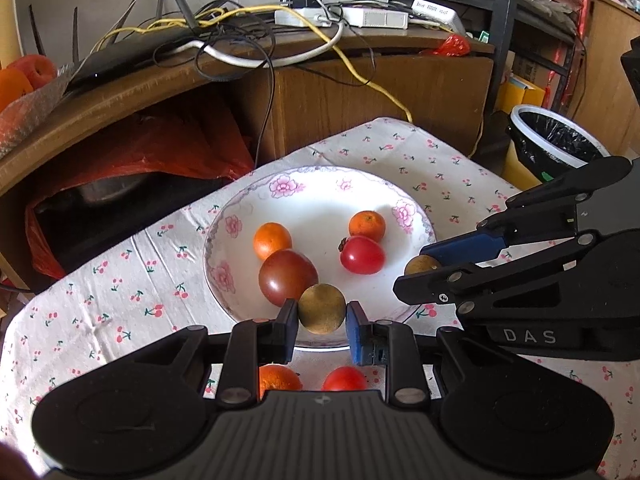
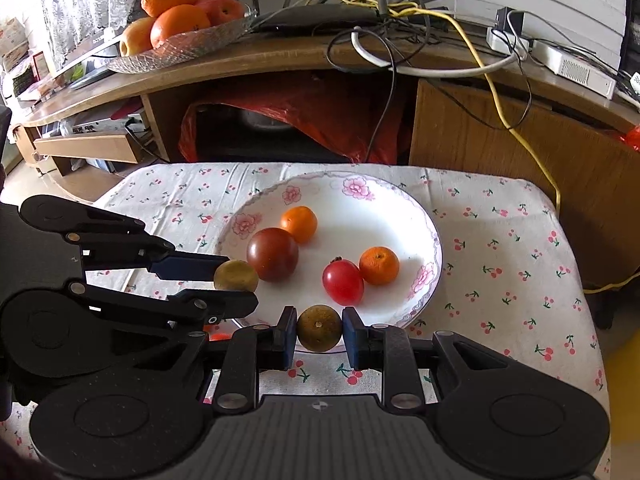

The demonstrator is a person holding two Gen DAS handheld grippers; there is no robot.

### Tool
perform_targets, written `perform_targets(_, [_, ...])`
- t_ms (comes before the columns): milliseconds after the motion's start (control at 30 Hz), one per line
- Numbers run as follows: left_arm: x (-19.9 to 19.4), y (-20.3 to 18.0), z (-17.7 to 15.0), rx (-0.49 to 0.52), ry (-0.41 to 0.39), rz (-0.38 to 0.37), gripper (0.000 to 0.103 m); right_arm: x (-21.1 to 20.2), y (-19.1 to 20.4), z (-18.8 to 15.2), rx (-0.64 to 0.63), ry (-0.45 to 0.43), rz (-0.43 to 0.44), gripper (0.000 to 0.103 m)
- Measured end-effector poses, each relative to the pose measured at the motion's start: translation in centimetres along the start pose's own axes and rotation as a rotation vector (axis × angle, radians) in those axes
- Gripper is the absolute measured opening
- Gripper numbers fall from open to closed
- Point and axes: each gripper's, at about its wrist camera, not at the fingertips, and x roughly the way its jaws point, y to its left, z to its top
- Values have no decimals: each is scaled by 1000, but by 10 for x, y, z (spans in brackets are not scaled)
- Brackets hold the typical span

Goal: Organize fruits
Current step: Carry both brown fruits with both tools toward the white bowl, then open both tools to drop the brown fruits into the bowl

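Two brown fruits (image 1: pixel 322 309) (image 2: pixel 319 328), two oranges (image 2: pixel 299 224) (image 2: pixel 379 265), two tomatoes (image 2: pixel 272 254) (image 2: pixel 343 282) visible.

Bare plate centre (image 2: pixel 360 236) between scattered fruit.

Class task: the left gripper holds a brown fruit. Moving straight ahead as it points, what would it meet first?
Probably the dark tomato on the plate; it sits immediately beyond the left gripper and its brown fruit.

White "DAS" lettering stands on the right tool (image 1: pixel 418 266).
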Motion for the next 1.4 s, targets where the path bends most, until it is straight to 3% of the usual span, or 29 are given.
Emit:
perform_targets(1000, [11,2,-2,-36,2,23,34,11,-2,0,-2,-14,-27,22])
perform_targets(1400, [6,4,0,-38,-15,29,35,7,-4,0,2,-29,-38,28])
